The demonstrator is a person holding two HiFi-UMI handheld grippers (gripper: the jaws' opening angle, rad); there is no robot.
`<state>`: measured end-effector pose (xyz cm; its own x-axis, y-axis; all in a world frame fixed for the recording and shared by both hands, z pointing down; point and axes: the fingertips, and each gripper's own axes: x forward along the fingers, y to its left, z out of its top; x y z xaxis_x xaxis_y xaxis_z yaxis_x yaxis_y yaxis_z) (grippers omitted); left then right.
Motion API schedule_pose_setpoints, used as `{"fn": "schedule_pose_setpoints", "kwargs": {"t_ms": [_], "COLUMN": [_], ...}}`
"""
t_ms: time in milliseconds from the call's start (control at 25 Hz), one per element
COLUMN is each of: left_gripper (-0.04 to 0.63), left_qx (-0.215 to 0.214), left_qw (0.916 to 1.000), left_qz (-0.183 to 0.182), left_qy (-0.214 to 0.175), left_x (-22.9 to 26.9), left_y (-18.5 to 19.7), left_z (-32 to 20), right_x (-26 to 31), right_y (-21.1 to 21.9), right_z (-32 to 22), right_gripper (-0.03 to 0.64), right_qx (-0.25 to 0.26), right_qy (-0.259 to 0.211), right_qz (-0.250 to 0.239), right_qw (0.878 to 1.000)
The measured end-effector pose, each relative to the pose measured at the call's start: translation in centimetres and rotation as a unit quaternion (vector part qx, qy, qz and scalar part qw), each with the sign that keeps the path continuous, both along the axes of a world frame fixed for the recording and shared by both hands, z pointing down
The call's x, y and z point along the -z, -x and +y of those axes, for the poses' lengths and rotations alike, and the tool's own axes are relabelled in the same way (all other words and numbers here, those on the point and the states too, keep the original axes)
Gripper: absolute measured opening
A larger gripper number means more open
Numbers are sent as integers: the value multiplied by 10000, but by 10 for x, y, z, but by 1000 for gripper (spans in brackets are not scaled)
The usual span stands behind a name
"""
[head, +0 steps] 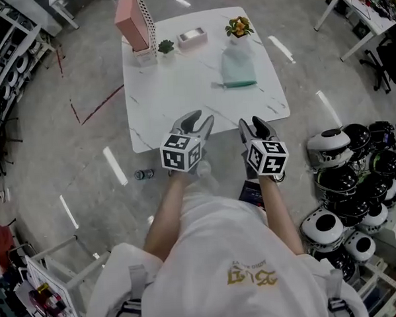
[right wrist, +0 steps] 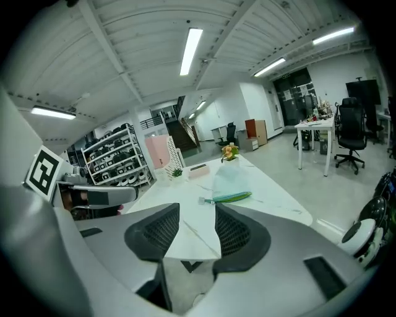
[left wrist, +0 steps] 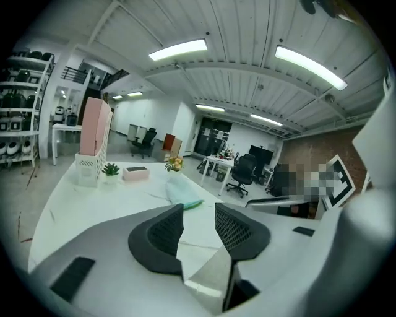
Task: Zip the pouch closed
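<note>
A white marble-patterned table (head: 182, 102) is seen from above, and a pale green pouch (head: 238, 69) is laid flat on its far right part, just in front of a small pot of flowers (head: 239, 30). The pouch is well apart from both tools. A darker green strip is seen along its near edge, but how far the zip is drawn cannot be told. At the far left corner a tall pink box (head: 131, 22) is stood in a white holder, with a small green plant (head: 166, 47) and a low pink tray (head: 192, 37) set beside it. The left gripper (head: 201, 118) is held over the near edge of the table, pointed toward the pouch. In the left gripper view its jaws are seen parted, with only bare tabletop between them and the pouch (left wrist: 184, 193) lying beyond. The right gripper (head: 252, 124) is held beside it, also at the near edge. In the right gripper view its jaws are likewise apart, nothing is gripped, and the pouch (right wrist: 230, 182) is seen farther along the table. Black and white helmets (head: 345, 180) are piled on the floor to the right, and a small can (head: 144, 174) is lying on the floor by the table's near left corner.
</note>
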<state>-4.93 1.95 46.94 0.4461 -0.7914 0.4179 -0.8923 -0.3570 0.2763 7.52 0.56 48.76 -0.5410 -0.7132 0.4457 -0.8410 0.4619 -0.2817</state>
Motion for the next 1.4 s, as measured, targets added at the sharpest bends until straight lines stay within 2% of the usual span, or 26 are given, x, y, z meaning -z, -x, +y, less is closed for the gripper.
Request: {"fn": "schedule_pose_setpoints", "kwargs": {"t_ms": [120,240,440,640,760,1400], "left_gripper": [176,176,176,156,156,163], "left_qx": [-232,-574,-873,-1280,-1526,-1718], "left_qw": [9995,9974,9954,9912,9874,9799], "left_qz": [-232,-427,-250,-54,-129,-589], "left_qy": [51,115,304,335,396,824], "left_x": [-10,-23,-39,-42,-48,-90], "left_y": [20,25,29,24,18,16], "left_z": [-29,-49,-74,-93,-101,-158], "right_x": [-3,-7,-17,-20,-24,-76], "right_y": [24,33,35,33,35,52], "right_z": [-25,-43,-61,-76,-82,-129], "right_gripper": [178,178,183,183,183,183], "right_qx": [-122,-297,-575,-738,-756,-371], "right_qy": [22,88,209,273,335,857], "right_qz": [83,182,326,373,346,395], "right_qw": [9999,9994,9976,9962,9960,9948]}}
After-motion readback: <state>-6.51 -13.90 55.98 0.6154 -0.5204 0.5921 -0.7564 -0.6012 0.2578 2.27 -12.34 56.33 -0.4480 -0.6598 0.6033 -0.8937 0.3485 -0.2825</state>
